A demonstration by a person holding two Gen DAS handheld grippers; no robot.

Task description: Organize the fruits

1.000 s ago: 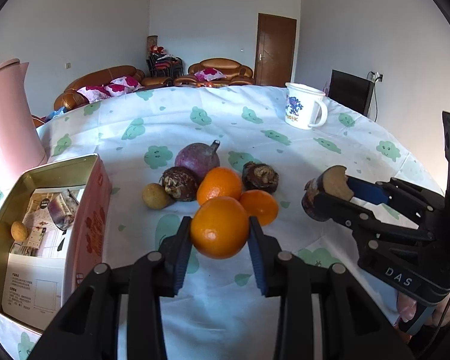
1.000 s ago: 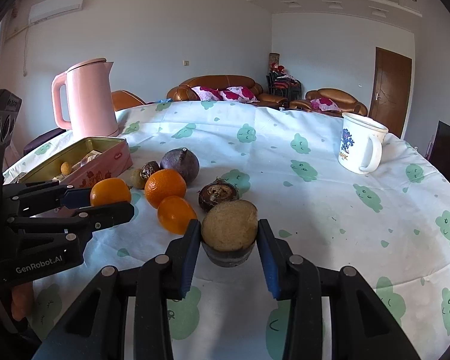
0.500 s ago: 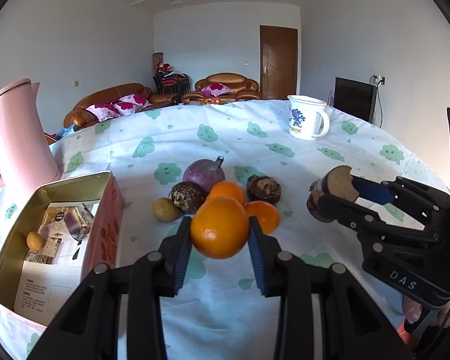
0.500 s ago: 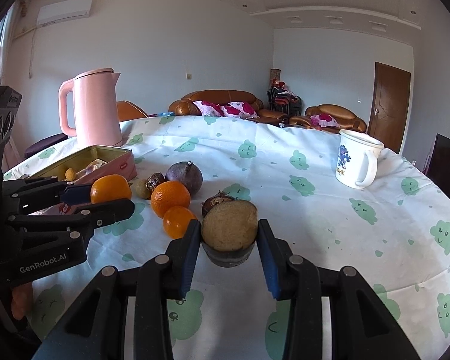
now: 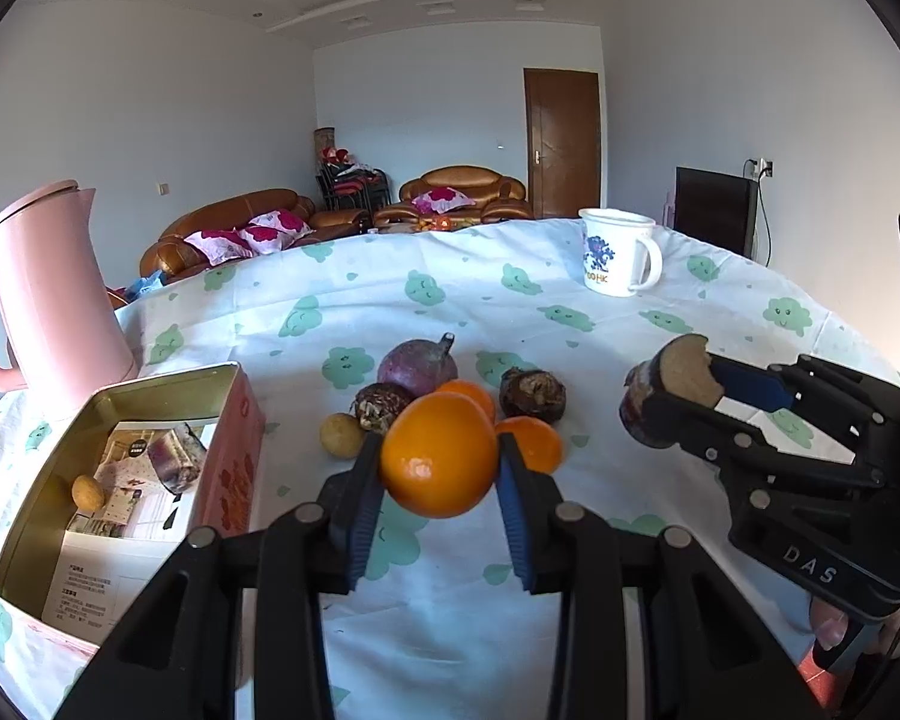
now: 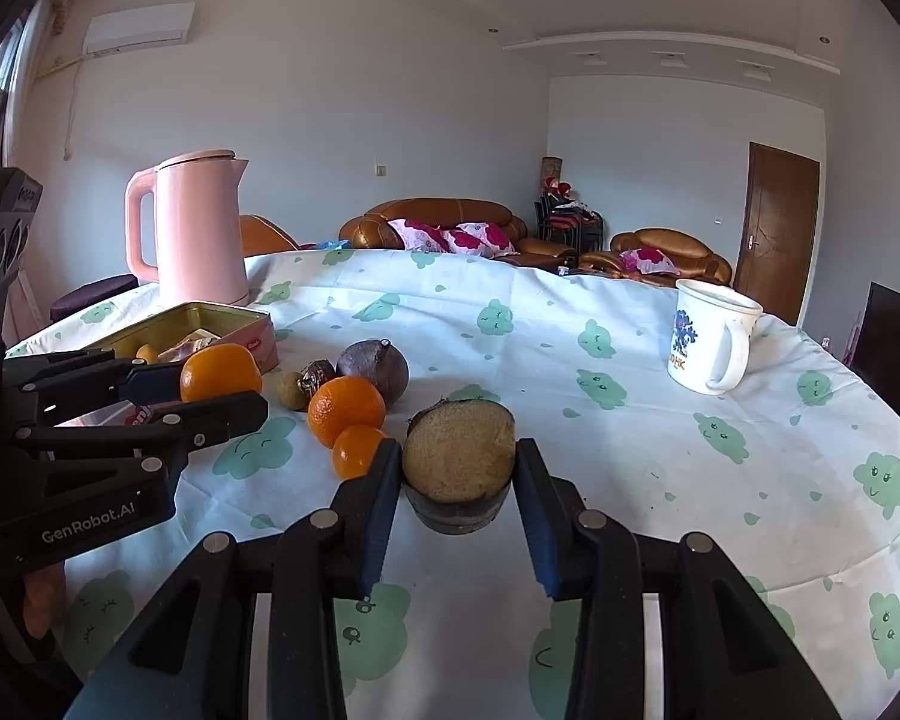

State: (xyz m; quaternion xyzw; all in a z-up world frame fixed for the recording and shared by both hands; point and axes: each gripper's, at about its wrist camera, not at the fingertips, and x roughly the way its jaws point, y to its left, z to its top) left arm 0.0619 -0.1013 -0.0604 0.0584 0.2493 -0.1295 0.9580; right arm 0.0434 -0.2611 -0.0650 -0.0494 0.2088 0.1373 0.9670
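My left gripper is shut on an orange and holds it above the table; it also shows in the right wrist view. My right gripper is shut on a cut dark-skinned fruit half with a tan face, also seen at the right of the left wrist view. On the cloth lie a purple fruit, two more oranges, two dark brown fruits and a small yellow fruit.
An open pink tin with papers and a small yellow fruit stands at the left. A pink kettle is behind it. A white mug stands at the far right. The round table has a cloud-print cloth.
Both grippers have risen and tilted up with their fruits still held; the fruit pile and tin now sit lower and farther in both views.
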